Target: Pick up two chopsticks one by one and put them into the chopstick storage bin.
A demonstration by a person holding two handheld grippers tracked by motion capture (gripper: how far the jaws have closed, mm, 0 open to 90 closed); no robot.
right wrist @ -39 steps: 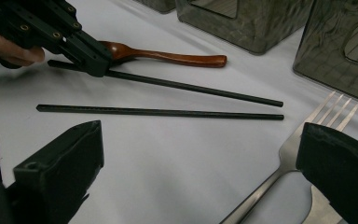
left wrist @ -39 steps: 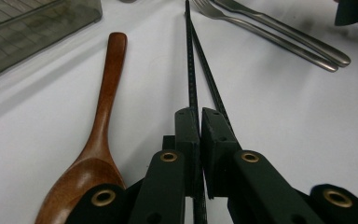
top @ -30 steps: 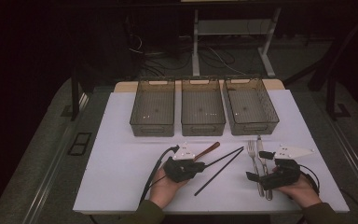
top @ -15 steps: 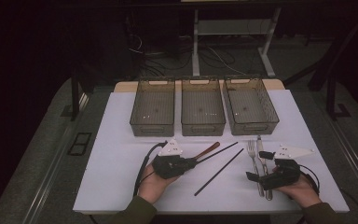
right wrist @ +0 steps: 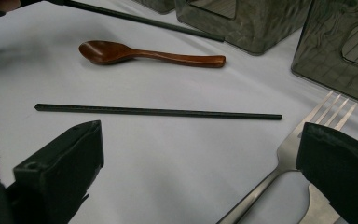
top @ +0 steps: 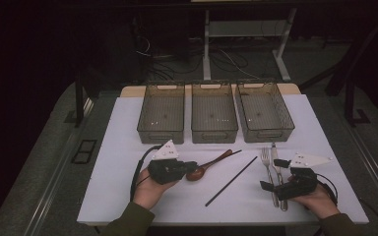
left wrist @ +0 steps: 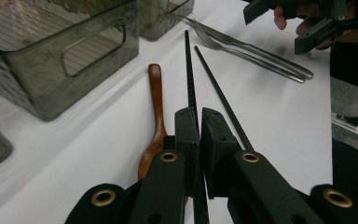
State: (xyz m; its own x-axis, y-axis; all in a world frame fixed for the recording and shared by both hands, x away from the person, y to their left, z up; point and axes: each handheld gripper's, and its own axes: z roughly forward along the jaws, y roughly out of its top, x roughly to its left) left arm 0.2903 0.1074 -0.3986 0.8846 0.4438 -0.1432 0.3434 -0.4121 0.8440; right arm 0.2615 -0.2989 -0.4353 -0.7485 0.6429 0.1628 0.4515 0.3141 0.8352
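Note:
My left gripper (top: 195,167) (left wrist: 198,117) is shut on a black chopstick (left wrist: 188,65) (right wrist: 144,19), which sticks out ahead of the jaws, raised above the white table cover. Just beyond it lies a brown wooden spoon (top: 211,163) (left wrist: 155,105) (right wrist: 149,53). The second black chopstick (top: 231,181) (left wrist: 223,105) (right wrist: 158,112) lies flat at the table's middle. My right gripper (top: 272,174) (right wrist: 200,135) hovers open over a steel fork (top: 267,167) (right wrist: 307,128) and a knife (top: 278,182), with nothing between its fingers.
Three smoky see-through bins (top: 160,136) (top: 214,135) (top: 270,133) stand in a row at the back of the table. The white cover (top: 118,162) ends near my hands at the front. Dark floor, cables and a stand lie beyond.
My left gripper has moved left and a little up, carrying one chopstick away from its partner, which stays on the table. The right gripper has kept still.

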